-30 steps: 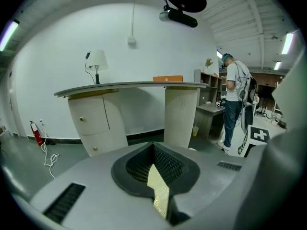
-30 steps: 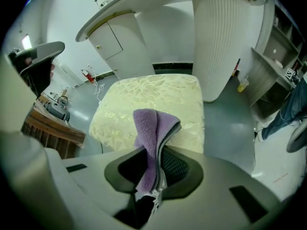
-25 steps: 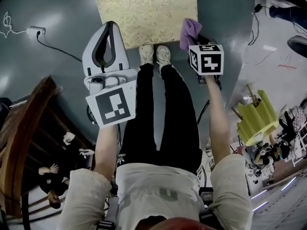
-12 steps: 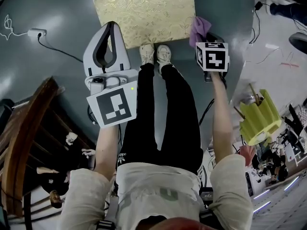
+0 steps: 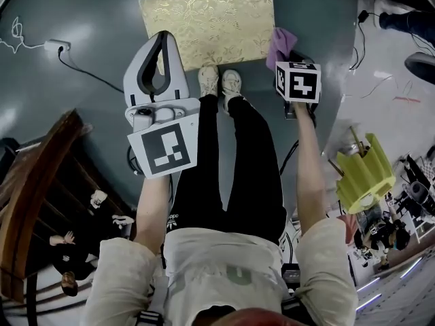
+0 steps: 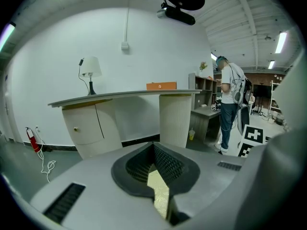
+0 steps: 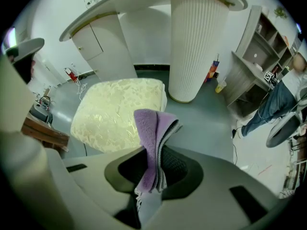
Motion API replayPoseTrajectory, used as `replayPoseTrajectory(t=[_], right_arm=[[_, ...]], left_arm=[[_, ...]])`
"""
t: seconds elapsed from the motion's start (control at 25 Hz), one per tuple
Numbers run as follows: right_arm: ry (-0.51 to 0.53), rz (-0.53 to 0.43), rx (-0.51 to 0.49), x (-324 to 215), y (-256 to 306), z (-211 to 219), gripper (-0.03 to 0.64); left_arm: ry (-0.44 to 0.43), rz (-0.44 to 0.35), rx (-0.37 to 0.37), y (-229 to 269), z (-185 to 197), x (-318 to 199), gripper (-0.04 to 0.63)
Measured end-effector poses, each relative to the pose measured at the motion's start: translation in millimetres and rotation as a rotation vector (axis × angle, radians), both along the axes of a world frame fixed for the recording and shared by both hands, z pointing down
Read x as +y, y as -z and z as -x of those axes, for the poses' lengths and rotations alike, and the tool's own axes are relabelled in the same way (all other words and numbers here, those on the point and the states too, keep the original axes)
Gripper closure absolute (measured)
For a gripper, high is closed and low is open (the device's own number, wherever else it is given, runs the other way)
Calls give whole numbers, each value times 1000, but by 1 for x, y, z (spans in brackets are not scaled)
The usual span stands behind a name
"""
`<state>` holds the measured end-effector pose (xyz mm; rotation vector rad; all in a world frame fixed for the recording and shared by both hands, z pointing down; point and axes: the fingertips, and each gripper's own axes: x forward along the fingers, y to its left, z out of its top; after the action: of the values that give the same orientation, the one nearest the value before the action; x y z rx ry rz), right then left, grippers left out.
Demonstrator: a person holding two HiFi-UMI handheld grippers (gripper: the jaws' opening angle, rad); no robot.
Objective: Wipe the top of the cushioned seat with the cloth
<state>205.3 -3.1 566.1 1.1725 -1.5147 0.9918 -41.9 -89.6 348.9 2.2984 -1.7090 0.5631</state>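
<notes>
The cushioned seat (image 5: 207, 22) is a gold patterned square on the grey floor, just ahead of my feet. My right gripper (image 5: 286, 58) is shut on the purple cloth (image 5: 281, 44), which hangs folded just past the seat's right front corner. In the right gripper view the cloth (image 7: 153, 143) stands up between the jaws of the gripper (image 7: 152, 171), with the seat (image 7: 117, 111) beyond to the left. My left gripper (image 5: 162, 41) hovers over the seat's front left part, jaw tips together and nothing held. In its own view the left gripper (image 6: 156, 178) shows only a sliver of seat (image 6: 159, 193) between the jaws.
A wooden chair (image 5: 34, 182) stands to my left, a yellow ribbed stool (image 5: 363, 172) to my right. A power strip with cable (image 5: 51, 45) lies on the floor at the left. A white counter with a ribbed column (image 7: 196, 42) rises behind the seat. A person (image 6: 230, 109) stands by shelves.
My right gripper has carried the cloth a little to the right, from over the seat's right edge to just beside it. The left gripper shifted slightly.
</notes>
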Motion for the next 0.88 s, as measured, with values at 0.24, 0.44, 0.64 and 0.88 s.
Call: replayPoseTrajectory(t=[0.24, 0.44, 0.64, 0.88], right_arm=[[3, -311, -78, -61, 158, 37, 532], [21, -644, -111, -87, 359, 78, 532], [90, -914, -27, -50, 508, 106, 531], [83, -1029, -125, 7, 561, 141, 531]], left_arm=[[20, -77, 29, 87, -4, -4, 589], [27, -136, 62, 200, -1, 1, 589], [19, -150, 99, 285, 5, 32, 589], [-65, -226, 32, 329, 15, 83, 589]])
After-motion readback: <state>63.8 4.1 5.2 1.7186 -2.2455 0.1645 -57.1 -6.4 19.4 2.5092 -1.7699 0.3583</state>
